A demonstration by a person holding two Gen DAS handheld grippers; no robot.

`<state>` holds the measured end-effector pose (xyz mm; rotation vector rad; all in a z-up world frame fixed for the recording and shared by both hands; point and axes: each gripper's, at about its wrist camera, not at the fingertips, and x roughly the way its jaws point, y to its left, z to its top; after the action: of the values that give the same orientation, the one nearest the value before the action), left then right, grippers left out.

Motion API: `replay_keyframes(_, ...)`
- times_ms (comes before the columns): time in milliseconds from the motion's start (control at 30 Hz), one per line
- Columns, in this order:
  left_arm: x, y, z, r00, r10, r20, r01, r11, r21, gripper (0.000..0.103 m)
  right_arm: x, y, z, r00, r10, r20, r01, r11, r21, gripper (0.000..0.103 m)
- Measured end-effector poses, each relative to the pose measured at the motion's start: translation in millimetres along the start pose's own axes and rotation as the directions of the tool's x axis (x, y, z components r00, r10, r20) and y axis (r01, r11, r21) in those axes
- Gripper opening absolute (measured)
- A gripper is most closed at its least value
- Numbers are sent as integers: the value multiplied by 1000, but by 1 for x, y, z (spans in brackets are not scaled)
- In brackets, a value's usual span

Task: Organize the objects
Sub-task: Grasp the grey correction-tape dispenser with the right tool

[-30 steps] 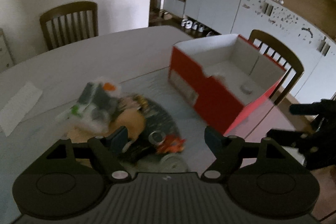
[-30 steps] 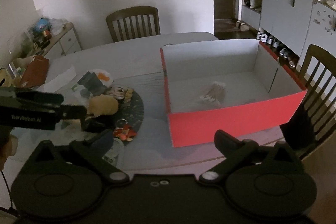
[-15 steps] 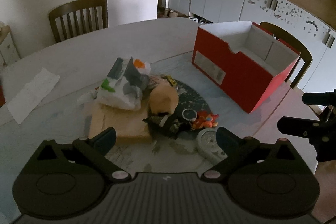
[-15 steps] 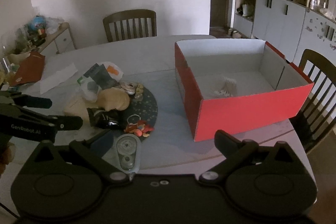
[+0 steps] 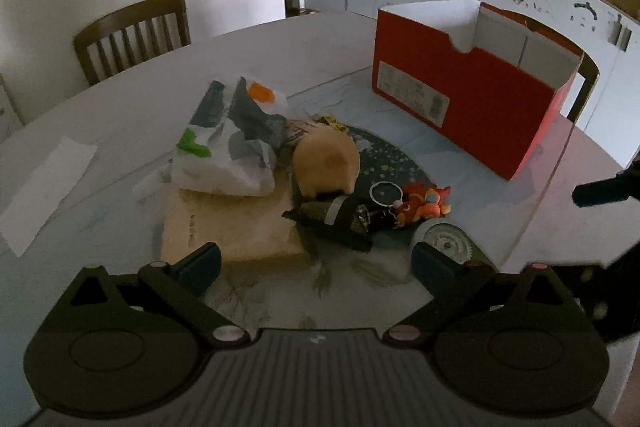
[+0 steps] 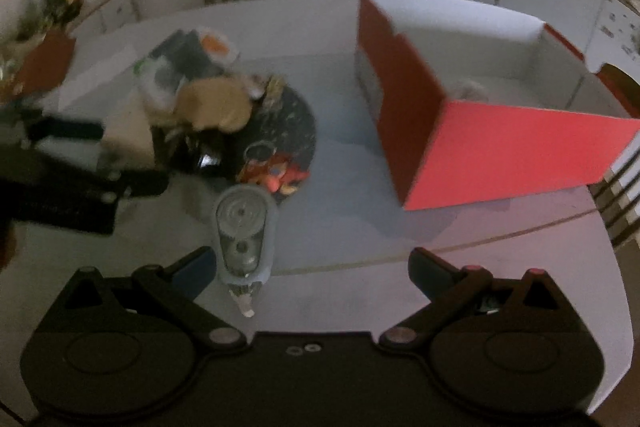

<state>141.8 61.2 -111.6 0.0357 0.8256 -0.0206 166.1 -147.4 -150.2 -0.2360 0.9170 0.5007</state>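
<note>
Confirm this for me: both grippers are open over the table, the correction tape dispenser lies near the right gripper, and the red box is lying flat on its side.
One detail is wrong: the red box stands upright with its open top facing up, as the right wrist view shows. The left gripper and right gripper are open over the table, and the correction tape dispenser lies near the right gripper.

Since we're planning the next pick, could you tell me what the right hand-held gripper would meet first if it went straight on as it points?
Probably the correction tape dispenser, lying on the table just ahead of the open right hand-held gripper, nearer its left finger; depth is uncertain.
</note>
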Motion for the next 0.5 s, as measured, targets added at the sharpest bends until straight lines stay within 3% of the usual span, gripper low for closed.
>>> replay_keyframes(500, 40, -11, 9, 1000, -6, 11, 4, 993, 114, 102, 37, 14, 2, 997, 49, -62, -53, 997, -58, 93)
